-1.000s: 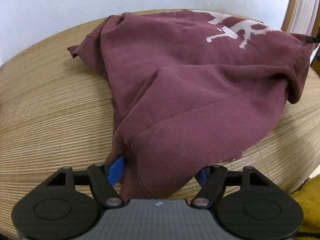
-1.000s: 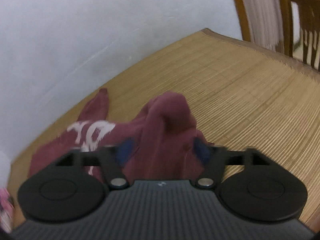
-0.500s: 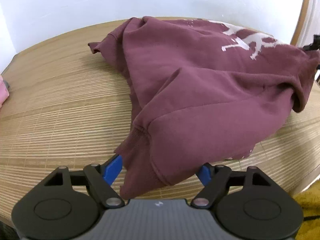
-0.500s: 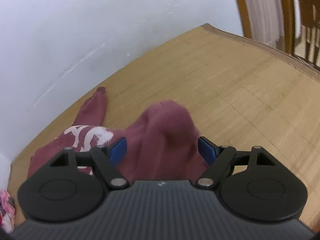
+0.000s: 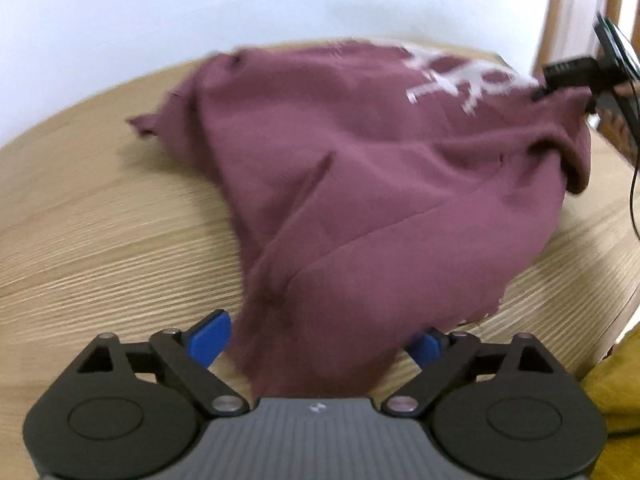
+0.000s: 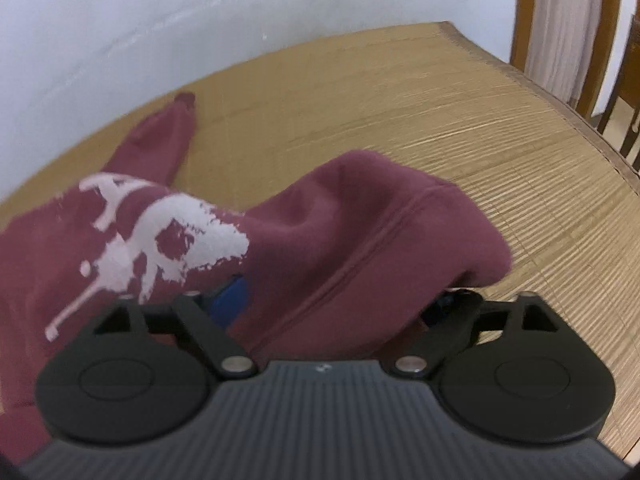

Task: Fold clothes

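Both grippers, left gripper (image 5: 320, 340) and right gripper (image 6: 340, 304), carry the maroon fleece sweatshirt with white print (image 5: 380, 184) farther above the woven bamboo mat (image 5: 100, 220) than a second ago, jaws spread yet bunching fabric, suggesting repositioning before a fold.

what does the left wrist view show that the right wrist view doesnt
Only the left wrist view shows the right gripper from outside, at the far corner of the hoodie, the hoodie's near hem between the left gripper fingers, and a yellow cloth at lower right.

Only the right wrist view shows a sleeve stretched toward the wall and a chair.

Both show the maroon hoodie, its white print and the bamboo mat.
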`<state>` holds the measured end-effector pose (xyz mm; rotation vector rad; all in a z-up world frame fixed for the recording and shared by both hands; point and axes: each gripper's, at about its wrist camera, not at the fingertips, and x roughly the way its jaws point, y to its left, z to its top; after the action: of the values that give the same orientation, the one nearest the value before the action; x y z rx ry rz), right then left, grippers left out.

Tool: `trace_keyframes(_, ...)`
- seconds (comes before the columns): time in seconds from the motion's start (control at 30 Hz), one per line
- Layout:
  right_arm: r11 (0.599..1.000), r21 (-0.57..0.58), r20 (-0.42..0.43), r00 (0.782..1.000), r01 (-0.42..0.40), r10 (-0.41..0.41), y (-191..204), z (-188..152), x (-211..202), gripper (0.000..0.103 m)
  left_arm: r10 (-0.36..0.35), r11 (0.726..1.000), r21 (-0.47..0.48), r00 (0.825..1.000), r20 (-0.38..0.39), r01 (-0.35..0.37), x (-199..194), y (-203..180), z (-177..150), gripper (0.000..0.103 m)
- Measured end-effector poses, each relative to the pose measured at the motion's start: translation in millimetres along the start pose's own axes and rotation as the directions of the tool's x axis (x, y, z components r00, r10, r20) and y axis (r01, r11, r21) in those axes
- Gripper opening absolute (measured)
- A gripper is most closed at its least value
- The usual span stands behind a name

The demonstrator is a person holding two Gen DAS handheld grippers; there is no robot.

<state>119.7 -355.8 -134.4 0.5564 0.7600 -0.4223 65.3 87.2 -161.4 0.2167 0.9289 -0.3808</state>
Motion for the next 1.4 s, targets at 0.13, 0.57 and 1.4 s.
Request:
trace_keyframes(0.13,0.998,0.040,-0.009,0.999,-0.041,0.041,0,4,5,0.066,0.032,0.998,-0.049,0.999,0.005,-0.032,23,-13,15,0.074)
trace_keyframes(0.57,0.833,0.123,0.400,0.795,-0.539,0.455,89,136,-76,0.024,0.366,0.930,-0.195,0.841,0.399,-0.313,-71,101,243,0.019)
trace_keyframes(1.4,0.982,-0.168,-0.170,0.984,-0.083,0.054,12,-114,-92,0.025,0.268,0.938,-0.183,0.951,-0.154,-0.294,-24,26,-19,0.030)
